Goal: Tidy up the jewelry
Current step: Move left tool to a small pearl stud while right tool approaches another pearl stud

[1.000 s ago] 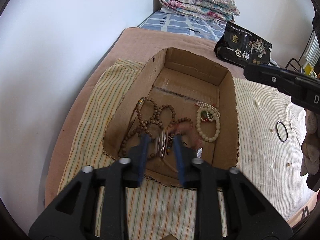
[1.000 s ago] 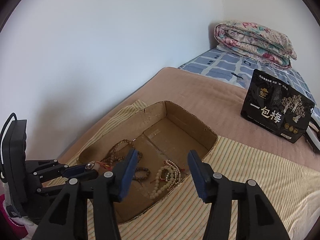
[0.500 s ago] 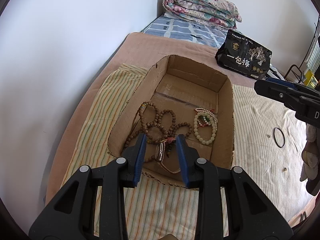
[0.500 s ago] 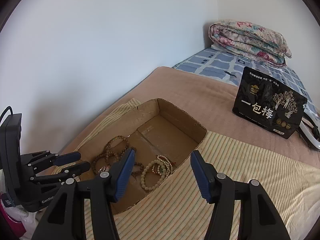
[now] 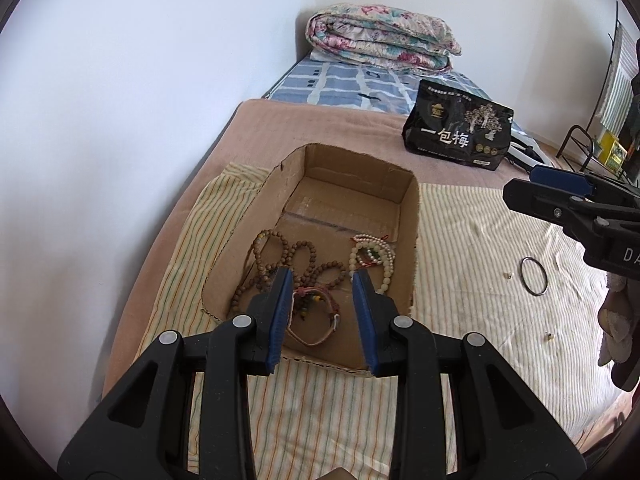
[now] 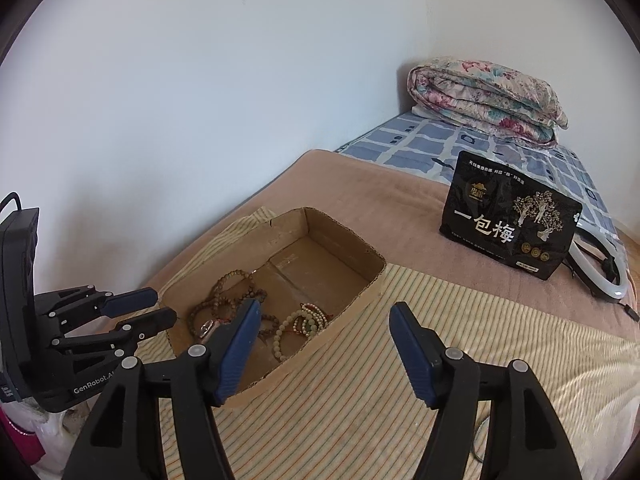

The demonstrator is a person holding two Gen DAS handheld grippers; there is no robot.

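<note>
A cardboard box (image 5: 416,240) lies on a striped cloth. In it are brown bead strands (image 5: 288,256), cream bead bracelets (image 5: 372,256) and a strap bracelet (image 5: 316,312) near the front wall. My left gripper (image 5: 322,276) hovers above the box's near end, open, nothing between its blue pads. A black ring (image 5: 534,276) lies on the cloth to the right of the box, below my right gripper (image 5: 516,192). In the right wrist view my right gripper (image 6: 325,308) is over the cloth beside the box (image 6: 360,292), jaws opening and empty. The left gripper (image 6: 164,305) shows at the left.
A black snack bag (image 5: 460,132) stands behind the box on the brown blanket. A folded floral quilt (image 5: 380,40) lies at the far end of the bed. A white wall runs along the left. A ring light (image 6: 600,272) lies behind the bag. Tiny studs (image 5: 550,335) dot the cloth.
The bracelet that was blurred between my left fingers now lies in the box. The left gripper has lifted and drawn back. The right gripper's jaws have spread wider and it has shifted sideways.
</note>
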